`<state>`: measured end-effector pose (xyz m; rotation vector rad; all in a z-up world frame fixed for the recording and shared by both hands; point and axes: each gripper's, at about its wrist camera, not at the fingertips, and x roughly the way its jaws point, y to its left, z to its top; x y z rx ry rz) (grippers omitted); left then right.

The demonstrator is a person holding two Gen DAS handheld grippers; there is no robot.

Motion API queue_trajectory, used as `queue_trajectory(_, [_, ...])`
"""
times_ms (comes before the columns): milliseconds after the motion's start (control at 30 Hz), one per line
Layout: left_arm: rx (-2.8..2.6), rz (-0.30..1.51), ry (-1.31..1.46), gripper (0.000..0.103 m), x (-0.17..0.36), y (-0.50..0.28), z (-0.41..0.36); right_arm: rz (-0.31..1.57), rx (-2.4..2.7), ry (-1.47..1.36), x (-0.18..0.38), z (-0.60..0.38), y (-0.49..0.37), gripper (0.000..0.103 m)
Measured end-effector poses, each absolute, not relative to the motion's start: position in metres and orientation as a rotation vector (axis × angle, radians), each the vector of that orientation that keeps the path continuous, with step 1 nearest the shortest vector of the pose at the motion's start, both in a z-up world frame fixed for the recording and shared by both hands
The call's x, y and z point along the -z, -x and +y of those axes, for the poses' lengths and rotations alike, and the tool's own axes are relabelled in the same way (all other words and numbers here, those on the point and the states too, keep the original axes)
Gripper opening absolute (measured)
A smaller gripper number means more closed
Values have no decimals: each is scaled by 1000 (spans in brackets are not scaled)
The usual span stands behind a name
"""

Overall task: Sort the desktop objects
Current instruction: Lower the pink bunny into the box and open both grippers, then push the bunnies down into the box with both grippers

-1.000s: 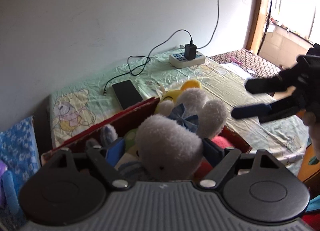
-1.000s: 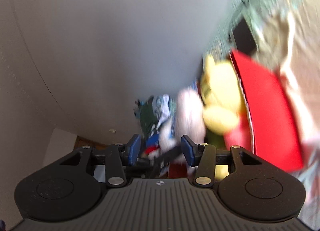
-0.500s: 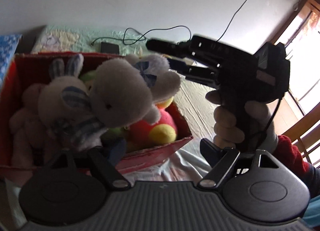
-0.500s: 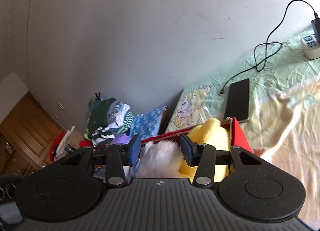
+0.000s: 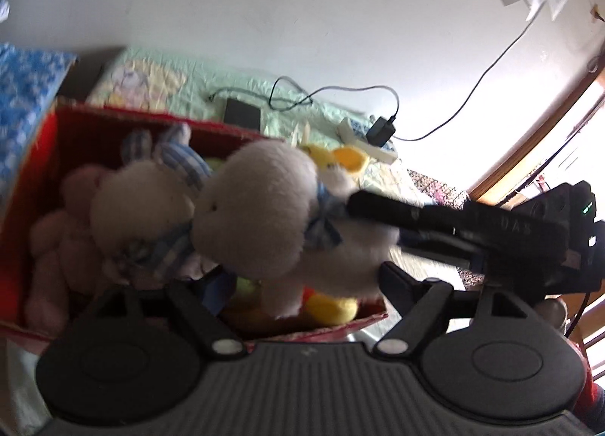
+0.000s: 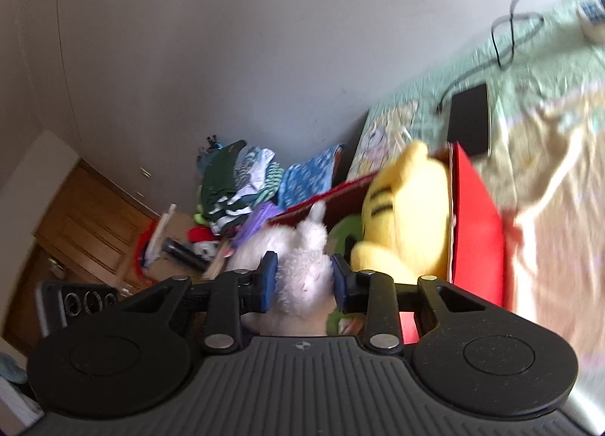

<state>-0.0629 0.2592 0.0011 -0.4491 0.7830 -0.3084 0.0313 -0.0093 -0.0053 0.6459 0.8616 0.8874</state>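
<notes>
An open red box (image 5: 34,156) holds several plush toys: a pink bear (image 5: 60,239), a grey rabbit with striped ears (image 5: 140,201), a yellow toy (image 5: 332,307) and, on top, a white bear with a blue bow (image 5: 257,209). My right gripper (image 5: 355,209) reaches in from the right at the bear's neck. In the right wrist view its blue pads (image 6: 268,281) press white fur (image 6: 302,258), so the right gripper (image 6: 304,279) is shut on the white bear, beside the yellow toy (image 6: 408,217). My left gripper (image 5: 302,281) hovers wide open at the box's near edge.
Behind the box, on the pale green sheet (image 5: 189,77), lie a black phone (image 5: 242,115) and a cable running to a charger on a power strip (image 5: 382,130). Blue patterned fabric (image 5: 26,88) lies left. Piled clothes (image 6: 234,179) and a wooden door (image 6: 87,224) stand beyond.
The right gripper dropped from above the box onto the white bear and its fingers narrowed on the fur. The left gripper stayed open and swung slightly.
</notes>
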Motion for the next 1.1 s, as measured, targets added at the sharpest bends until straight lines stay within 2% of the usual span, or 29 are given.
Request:
queue_trajectory(300, [317,744,339,84,-20,71,266,866,-915,-765,8,0,-5,32])
queue_trajectory(600, [309,624,184,86,-57,89,294,731,-961,-767,-12,41,4,32])
queue_trajectory(767, [330,654,159,90,-37,76,330,708,-899,-684,-2,82,6,32])
queue_trajectory(967, [362,755,129,92,-4,61,362,788,-822,-641,23,114,3,32])
queue_trajectory(1100, [350,790,45,101,4,59,368,808,-813,-579,27,127,7,33])
